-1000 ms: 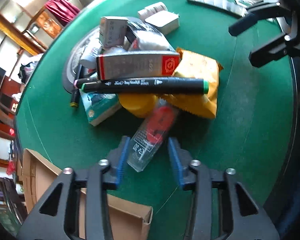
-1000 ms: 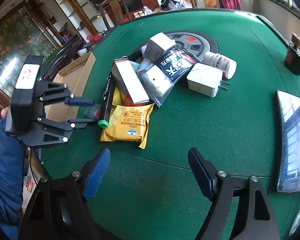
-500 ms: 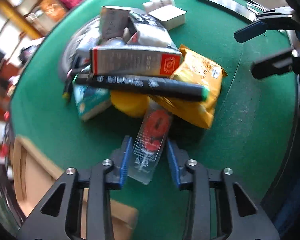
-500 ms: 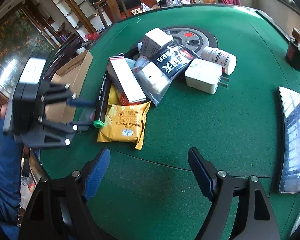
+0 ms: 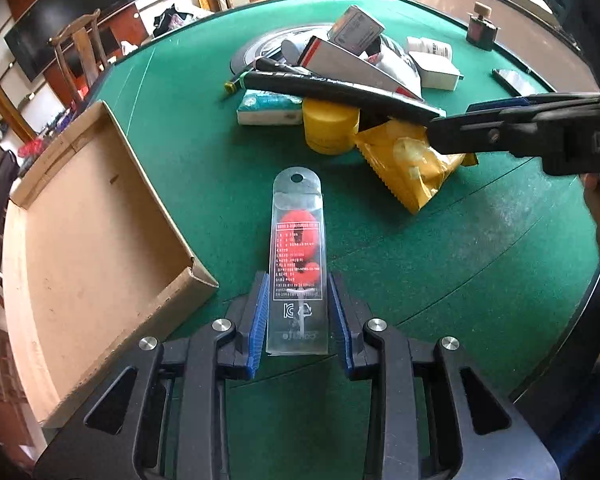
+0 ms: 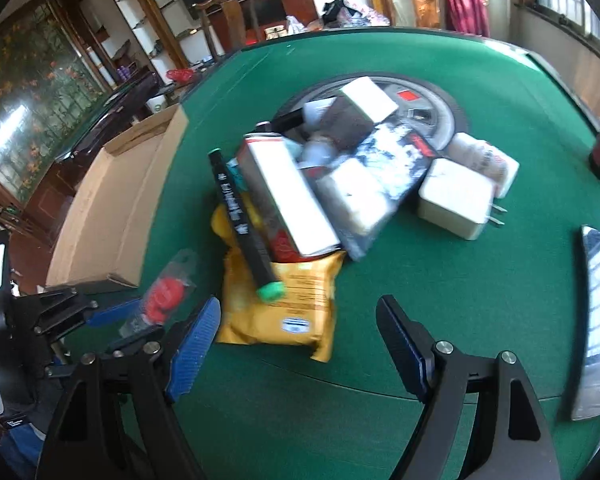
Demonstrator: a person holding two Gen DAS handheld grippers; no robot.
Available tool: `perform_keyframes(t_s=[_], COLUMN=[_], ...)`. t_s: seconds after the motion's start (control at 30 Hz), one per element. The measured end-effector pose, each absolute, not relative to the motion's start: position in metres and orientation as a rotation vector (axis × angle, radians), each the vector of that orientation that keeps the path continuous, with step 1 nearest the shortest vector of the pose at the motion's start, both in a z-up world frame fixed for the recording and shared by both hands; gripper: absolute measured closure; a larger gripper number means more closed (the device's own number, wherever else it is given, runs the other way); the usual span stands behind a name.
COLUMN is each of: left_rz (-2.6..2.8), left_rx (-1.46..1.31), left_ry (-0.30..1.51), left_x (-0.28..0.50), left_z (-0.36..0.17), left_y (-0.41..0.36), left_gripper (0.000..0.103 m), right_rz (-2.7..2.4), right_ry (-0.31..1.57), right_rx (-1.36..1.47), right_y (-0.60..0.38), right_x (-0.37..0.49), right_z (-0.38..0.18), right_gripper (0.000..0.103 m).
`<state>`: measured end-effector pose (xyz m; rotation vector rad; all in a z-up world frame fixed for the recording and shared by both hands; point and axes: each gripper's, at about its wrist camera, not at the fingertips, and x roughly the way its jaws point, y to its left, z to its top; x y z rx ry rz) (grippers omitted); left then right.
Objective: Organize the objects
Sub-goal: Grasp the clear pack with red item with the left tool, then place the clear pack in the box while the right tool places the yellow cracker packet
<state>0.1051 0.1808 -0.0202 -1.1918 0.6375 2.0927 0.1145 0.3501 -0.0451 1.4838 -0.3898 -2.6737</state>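
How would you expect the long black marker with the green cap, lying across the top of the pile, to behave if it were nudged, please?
The long black marker with the green cap is round, so it would probably roll. It bridges the yellow snack packet and other clutter, so it may slide off. It looks stiff.

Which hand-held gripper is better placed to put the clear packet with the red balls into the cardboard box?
Left. The left hand-held gripper has just closed on the clear packet, and the cardboard box lies right beside it. The right hand-held gripper is open and empty, near the yellow bag.
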Motion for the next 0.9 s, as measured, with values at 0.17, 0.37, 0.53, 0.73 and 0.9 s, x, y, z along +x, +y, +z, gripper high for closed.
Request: perform_keyframes(t_s=[0.17,0.37,0.53,0.73,0.9], left_rz=[2.115,2.163,2.235,2.209,2.239], left_rx=[-1.178,-1.158,-1.098,-1.043,-1.023], left_ry=[0.622,0.624,0.646,0.504,0.441], left_x=[0.101,0.104,0.113,0.114,0.106], left_z=[-0.021,-0.024,-0.026,-0.013,0.003], left_y=[0.188,0.192,0.195,0.181,0.16], left_gripper=[0.074,0.075,0.076,0.076,0.076], right_rz=[-2.654,-2.735,-2.755,-2.714,-2.675], right_ry=[-0.33,-0.189,-0.276,-0.375,-0.398], right_rx=[1.552,1.632,1.611,1.543,1.492], right_y=[0.333,0.322,0.332,0.343,0.34], right_x=[0.101,0.101,0.116,0.144,0.157], right_z=[-0.061,-0.068,-0.064,-0.055,-0.041], right_gripper=[0.022,0.036,0.05,0.051,0.051])
